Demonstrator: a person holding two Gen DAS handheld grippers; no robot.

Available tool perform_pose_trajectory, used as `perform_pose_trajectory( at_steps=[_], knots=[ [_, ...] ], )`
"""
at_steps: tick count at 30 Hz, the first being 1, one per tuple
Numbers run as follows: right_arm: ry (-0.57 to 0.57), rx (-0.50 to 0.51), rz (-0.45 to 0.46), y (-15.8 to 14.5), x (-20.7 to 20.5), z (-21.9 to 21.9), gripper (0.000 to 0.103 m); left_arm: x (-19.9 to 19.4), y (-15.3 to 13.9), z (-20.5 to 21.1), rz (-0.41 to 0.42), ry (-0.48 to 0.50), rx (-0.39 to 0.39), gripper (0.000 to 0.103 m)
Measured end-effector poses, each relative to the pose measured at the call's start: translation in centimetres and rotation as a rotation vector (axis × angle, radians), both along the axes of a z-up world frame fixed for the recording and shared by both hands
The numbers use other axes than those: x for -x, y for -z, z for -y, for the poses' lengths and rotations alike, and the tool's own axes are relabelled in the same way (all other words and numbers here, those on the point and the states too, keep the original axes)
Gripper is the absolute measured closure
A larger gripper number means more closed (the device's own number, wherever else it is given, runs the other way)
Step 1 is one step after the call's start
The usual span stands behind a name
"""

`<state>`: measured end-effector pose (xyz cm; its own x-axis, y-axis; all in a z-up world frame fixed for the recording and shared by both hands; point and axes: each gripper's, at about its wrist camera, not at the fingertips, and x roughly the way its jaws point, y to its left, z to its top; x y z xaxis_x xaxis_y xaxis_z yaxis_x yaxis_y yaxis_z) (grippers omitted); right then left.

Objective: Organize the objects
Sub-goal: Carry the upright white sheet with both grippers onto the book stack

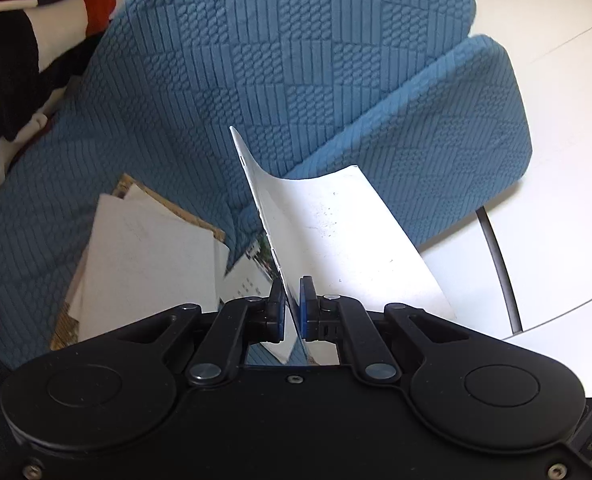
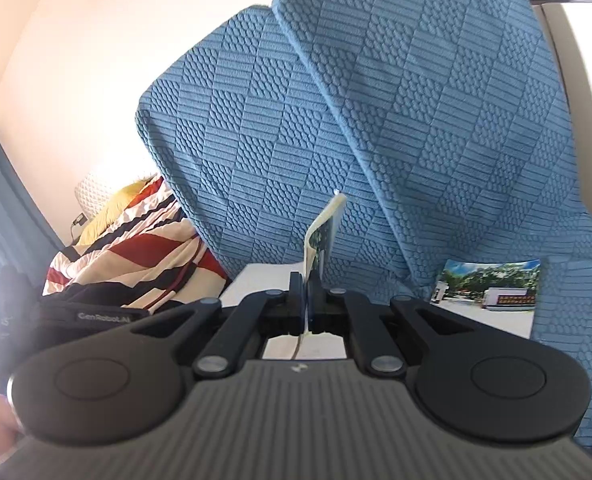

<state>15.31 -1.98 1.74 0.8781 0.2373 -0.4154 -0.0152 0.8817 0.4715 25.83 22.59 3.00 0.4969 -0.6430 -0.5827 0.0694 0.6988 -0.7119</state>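
Left wrist view: left tool pinches a white sheet edge-on, its length running far, above the paper pile lying near-left; right tool pinches a photo.

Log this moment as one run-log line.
left hand-held gripper: shut on white sheet | right hand-held gripper: shut on photo card | surface: blue sofa

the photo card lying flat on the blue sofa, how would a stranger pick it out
Find the blue quilted sofa cushion in the right wrist view. Low on its right lies a glossy photo card showing trees and sky. Unlike the bent card pinched in the right gripper, it lies flat, untouched.
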Motion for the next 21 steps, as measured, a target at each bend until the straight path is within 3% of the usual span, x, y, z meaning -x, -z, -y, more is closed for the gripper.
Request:
perform_pose_trajectory(
  at_steps=[7, 21],
  knots=[
    [0.001, 0.017, -0.026, 2.6, -1.6, -1.6, 0.099, -2.1, 2.1, -1.7, 0.010, 0.014, 0.000, 0.097],
    [0.003, 0.026, -0.082, 11.3, -2.8, -2.9, 0.099, -3.1, 9.8, -3.4, 0.026, -0.028, -0.023, 0.096]
  ],
)
